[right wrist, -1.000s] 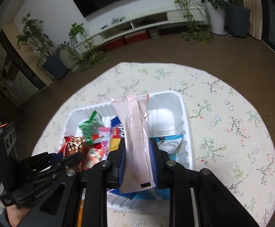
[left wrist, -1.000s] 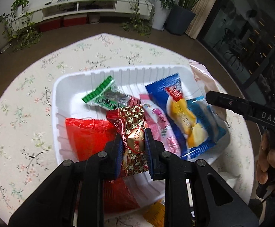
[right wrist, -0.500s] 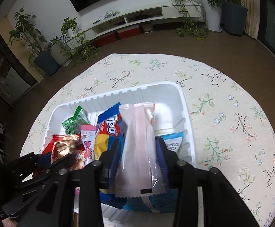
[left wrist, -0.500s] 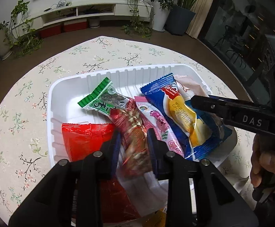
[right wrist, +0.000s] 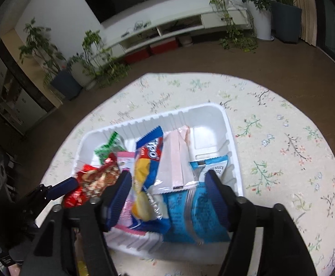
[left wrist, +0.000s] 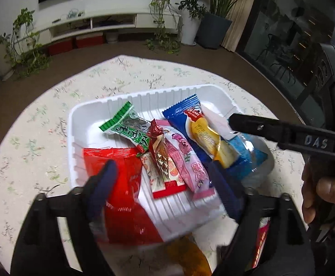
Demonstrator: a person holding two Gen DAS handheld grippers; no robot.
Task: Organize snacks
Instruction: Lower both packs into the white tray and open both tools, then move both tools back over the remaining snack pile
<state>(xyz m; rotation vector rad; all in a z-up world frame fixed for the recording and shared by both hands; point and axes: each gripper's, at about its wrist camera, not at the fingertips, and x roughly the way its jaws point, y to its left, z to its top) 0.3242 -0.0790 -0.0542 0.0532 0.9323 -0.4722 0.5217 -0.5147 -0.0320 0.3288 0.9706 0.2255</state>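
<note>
A white tray (left wrist: pixel 91 115) on the round floral table holds several snack packs: a red pack (left wrist: pixel 121 184), a green pack (left wrist: pixel 126 128), a brown star-patterned candy pack (left wrist: pixel 160 151), a pink pack (left wrist: pixel 185 158), a blue Tipo pack (left wrist: pixel 204 133) and a pale pink sachet (right wrist: pixel 179 161). My left gripper (left wrist: pixel 165 184) is open and empty above the tray's near side. My right gripper (right wrist: pixel 167 197) is open and empty over the sachet and a light blue pack (right wrist: pixel 197 209). The tray also shows in the right wrist view (right wrist: pixel 215 112).
An orange pack (left wrist: pixel 190 257) and a red pack (left wrist: pixel 259 248) lie on the table by the tray's near edge. The floral tablecloth (right wrist: pixel 282 151) spreads right of the tray. Potted plants and a TV shelf stand beyond the table.
Both grippers have opened. The left let go of the brown candy pack and the right let go of the pale pink sachet; both now lie in the tray.
</note>
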